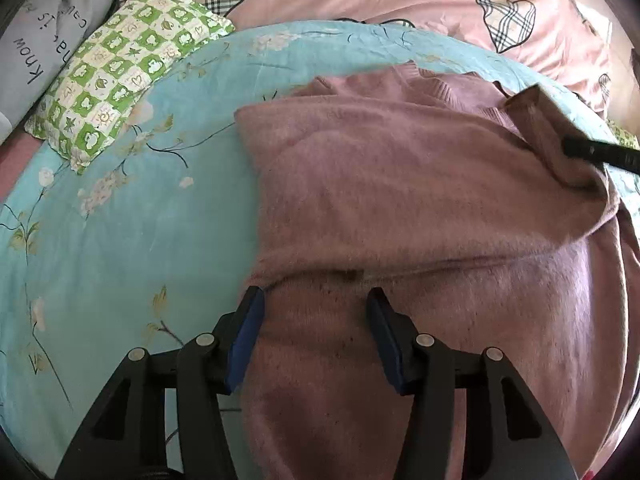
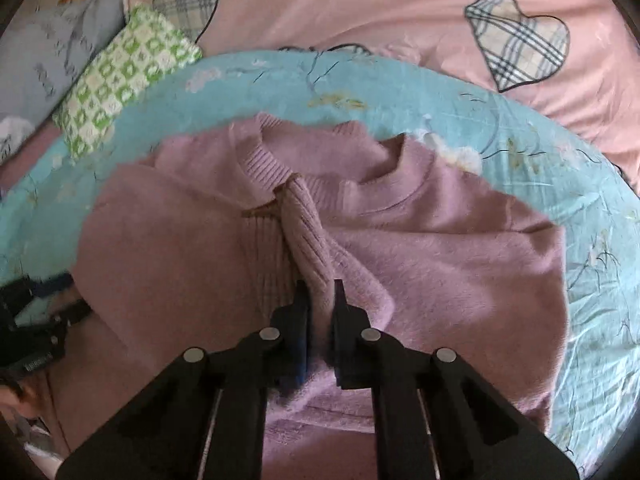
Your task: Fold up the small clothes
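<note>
A pink knitted sweater [image 1: 400, 184] lies on the light blue floral sheet [image 1: 120, 240], its left side folded in over the body. My left gripper [image 1: 316, 300] is open and empty, low over the sweater's near left part. My right gripper [image 2: 320, 288] is shut on the ribbed sleeve cuff [image 2: 304, 220] and holds it lifted over the sweater's chest, below the round collar [image 2: 384, 160]. The right gripper's finger also shows in the left wrist view [image 1: 600, 152] with the raised sleeve [image 1: 540, 120]. The left gripper shows at the left edge of the right wrist view [image 2: 36, 304].
A green-and-white checked pillow [image 1: 120, 68] and a grey printed pillow [image 1: 44, 44] lie at the far left. A pink quilt with plaid hearts [image 2: 400, 12] lies behind the sheet. Blue sheet shows to the left of the sweater.
</note>
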A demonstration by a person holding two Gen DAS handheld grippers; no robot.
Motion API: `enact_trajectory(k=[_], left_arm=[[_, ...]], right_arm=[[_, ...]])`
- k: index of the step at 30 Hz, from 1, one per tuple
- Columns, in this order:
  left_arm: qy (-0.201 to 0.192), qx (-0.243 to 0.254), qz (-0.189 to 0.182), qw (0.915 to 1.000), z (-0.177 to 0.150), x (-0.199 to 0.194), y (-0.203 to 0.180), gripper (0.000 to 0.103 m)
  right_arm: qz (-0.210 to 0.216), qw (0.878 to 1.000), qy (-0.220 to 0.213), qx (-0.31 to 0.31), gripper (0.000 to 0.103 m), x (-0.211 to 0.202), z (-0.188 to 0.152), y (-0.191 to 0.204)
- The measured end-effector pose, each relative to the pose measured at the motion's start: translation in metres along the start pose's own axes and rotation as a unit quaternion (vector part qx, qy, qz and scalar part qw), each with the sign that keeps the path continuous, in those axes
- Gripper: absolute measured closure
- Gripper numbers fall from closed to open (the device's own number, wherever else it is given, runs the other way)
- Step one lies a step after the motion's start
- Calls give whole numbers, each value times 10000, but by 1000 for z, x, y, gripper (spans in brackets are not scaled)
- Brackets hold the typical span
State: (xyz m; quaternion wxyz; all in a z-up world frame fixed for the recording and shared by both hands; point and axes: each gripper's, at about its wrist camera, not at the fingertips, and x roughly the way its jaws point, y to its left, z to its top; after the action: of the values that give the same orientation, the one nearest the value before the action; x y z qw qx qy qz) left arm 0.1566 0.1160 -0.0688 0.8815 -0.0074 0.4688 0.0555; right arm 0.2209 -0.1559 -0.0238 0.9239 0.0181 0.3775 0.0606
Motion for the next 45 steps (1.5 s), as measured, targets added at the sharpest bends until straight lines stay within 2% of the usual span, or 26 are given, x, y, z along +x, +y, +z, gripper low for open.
enact_trajectory(k=[2,4,6,9,12,14,15,16,18,19,21,23,26,29,34,38,39,42,43,45], left_arm=[[-2,-50,-47,10000,0,-3,3,49],[-44,-176,-6,9998,-1,-4,10,47],[35,-274,111,9996,1,2,16,46],[50,-452,18,9990,2,7,24,45],[28,-425,86,9991,4,9,23,45],[13,-428,130,9990,7,11,22,45],[8,-451,144,9989,9,11,23,45],[11,-499,144,9986,10,13,23,45],[14,-604,132,9981,11,15,26,43],[13,-657,106,9978,12,16,28,43],[4,-715,81,9974,12,17,29,43],[-7,-703,106,9975,12,17,28,43],[-10,-713,116,9974,13,18,28,43],[-12,-739,68,9972,13,18,30,42],[-17,-762,94,9970,16,22,32,39],[-1,-825,143,9965,18,24,34,37],[4,-841,150,9963,19,24,35,37],[21,-948,207,9953,21,25,38,37],[28,-1000,235,9947,21,25,39,37],[40,-1110,308,9933,22,25,41,37]], right_arm=[[-90,9996,-180,183,93,-10,0,-5],[23,9988,-299,376,93,-18,-5,-16],[-189,9979,-221,572,92,-20,-12,-25],[-170,9910,15,1327,91,-23,-28,-45],[103,9845,-189,1740,87,-36,-43,-47],[205,9815,-378,1866,74,-47,-50,-44],[240,9789,-452,1976,57,-50,-54,-44],[284,9752,-513,2135,46,-53,-58,-45],[439,9686,-550,2384,45,-56,-64,-48],[383,9663,-647,2463,45,-59,-64,-50],[547,9644,-820,2453,45,-62,-60,-52],[645,9642,-706,2472,45,-55,-54,-53],[298,9576,-333,2848,45,-38,-57,-67],[393,9451,-612,3185,45,-47,-73,-84],[-134,9455,-749,3166,45,-57,-80,-112],[-39,9569,-265,2890,45,-24,-71,-122],[-44,9594,-116,2817,47,-15,-71,-124],[188,9673,-46,2530,96,-8,-61,-118],[310,9674,-120,2512,96,-12,-56,-116],[441,9705,-621,2289,96,-43,-36,-112]])
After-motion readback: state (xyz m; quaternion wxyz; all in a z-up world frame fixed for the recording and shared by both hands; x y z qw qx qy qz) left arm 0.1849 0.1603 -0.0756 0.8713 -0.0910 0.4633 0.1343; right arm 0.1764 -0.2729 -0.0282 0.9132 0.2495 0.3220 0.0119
